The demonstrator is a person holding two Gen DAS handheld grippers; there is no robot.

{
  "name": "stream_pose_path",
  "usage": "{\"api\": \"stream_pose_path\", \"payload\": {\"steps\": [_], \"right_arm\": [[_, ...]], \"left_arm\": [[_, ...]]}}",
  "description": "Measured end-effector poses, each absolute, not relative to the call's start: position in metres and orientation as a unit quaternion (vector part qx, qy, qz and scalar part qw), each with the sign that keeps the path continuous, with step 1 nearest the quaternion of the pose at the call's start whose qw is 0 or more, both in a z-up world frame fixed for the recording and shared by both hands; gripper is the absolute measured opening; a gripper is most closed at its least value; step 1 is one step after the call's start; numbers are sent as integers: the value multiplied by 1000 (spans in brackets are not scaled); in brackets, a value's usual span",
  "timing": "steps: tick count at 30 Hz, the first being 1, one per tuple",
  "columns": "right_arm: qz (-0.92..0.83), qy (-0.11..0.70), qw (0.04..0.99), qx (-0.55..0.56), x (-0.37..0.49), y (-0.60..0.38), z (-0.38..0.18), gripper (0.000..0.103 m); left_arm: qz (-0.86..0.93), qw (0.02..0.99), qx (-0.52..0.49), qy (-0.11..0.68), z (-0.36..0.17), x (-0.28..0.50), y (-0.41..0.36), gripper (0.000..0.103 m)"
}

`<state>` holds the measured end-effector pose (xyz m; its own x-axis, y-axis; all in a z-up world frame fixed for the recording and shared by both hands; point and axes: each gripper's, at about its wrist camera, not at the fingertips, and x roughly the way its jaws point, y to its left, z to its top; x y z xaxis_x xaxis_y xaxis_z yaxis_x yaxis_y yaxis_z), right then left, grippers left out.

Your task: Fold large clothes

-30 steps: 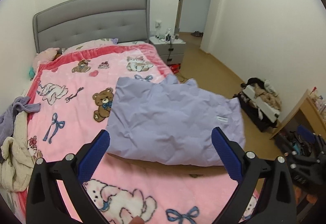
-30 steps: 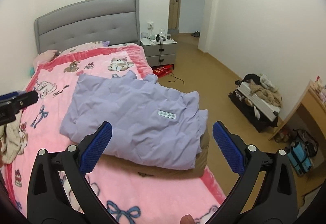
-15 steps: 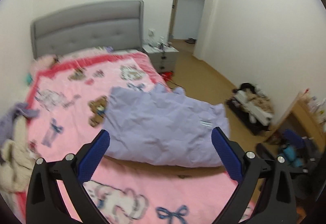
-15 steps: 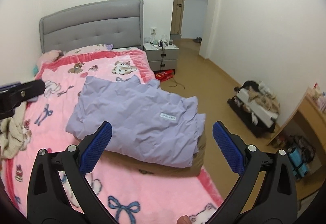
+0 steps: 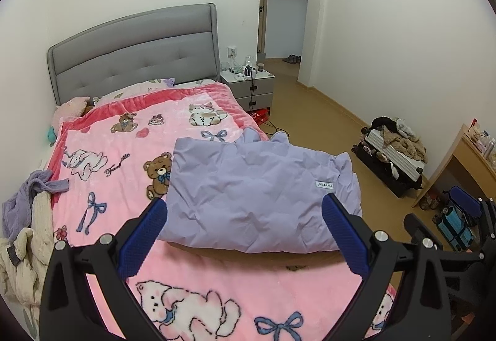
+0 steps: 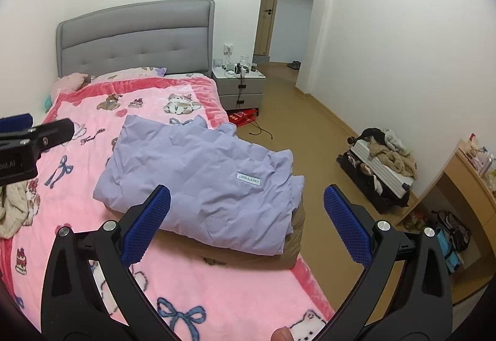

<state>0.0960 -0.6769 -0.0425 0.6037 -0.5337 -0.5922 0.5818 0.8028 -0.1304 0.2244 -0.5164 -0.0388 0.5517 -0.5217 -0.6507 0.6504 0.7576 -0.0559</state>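
One lilac padded garment lies folded into a rough rectangle on the right half of the bed, toward its foot, one edge reaching the bed's right side; a small white label faces up. A tan layer shows under its near edge. Bed surface: pink blanket printed with bears, cats and bows. Grey padded headboard against a white wall; two pictures hang above. One nightstand beside the bed, cluttered. One pile of cream and purple clothes at the bed's left edge. Tan floor; one open suitcase by the right wall. Left gripper and right gripper: fingers spread wide, holding nothing, both above the near end of the bed.
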Motion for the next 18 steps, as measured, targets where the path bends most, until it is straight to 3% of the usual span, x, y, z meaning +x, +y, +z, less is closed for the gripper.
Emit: {"api": "stream_pose_path", "payload": {"steps": [18], "right_arm": [[-307,317,897,35,100,-677,-38,95]], "left_arm": [[-340,875,108,327,-43,216,-513,98]]}}
